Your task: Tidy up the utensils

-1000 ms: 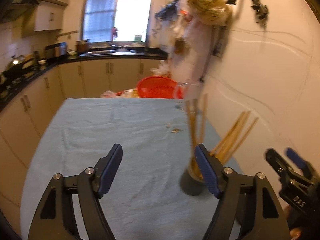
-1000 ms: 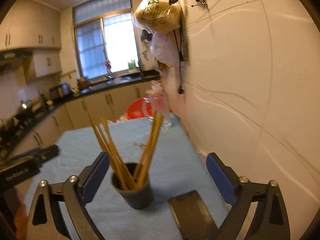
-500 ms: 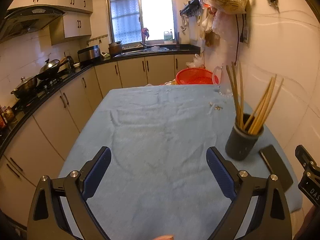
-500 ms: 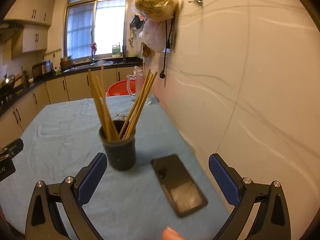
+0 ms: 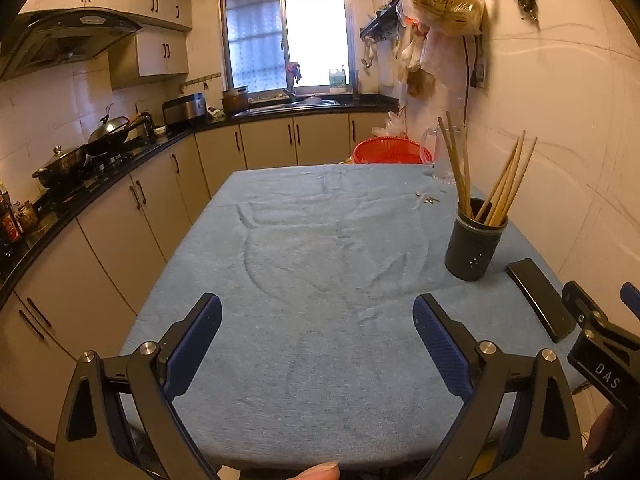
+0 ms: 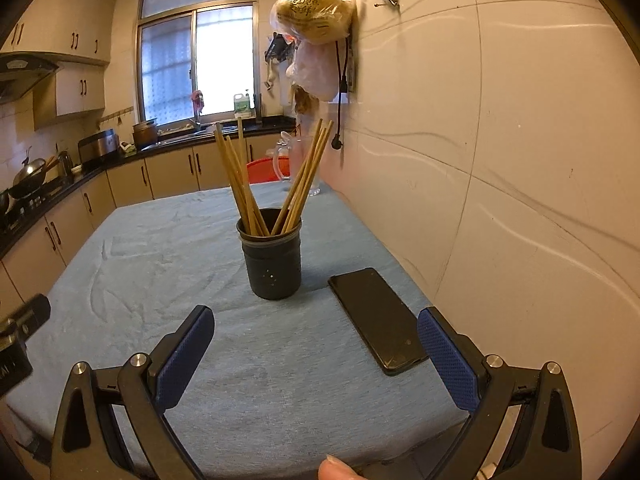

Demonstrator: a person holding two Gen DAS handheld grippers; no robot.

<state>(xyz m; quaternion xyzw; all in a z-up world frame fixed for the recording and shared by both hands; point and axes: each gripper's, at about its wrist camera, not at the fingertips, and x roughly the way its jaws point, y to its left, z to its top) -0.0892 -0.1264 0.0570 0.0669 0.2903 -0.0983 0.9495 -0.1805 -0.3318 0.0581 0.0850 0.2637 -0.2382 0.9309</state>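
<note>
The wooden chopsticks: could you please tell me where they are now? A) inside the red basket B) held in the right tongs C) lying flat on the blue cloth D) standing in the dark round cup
D: the wooden chopsticks stand upright in the dark round cup.

Wooden chopsticks upright in a cup
Thin tan wooden chopsticks (image 6: 276, 184) fan out in two bunches (tips up) from a dark grey cylindrical cup (image 6: 273, 262).

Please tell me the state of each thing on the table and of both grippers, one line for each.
Left gripper: open, holds nothing.
Right gripper: open, holds nothing.
Chopsticks: standing in the holder, leaning apart.
Holder: upright on the tablecloth.
Phone: lying flat, screen dark.
</note>
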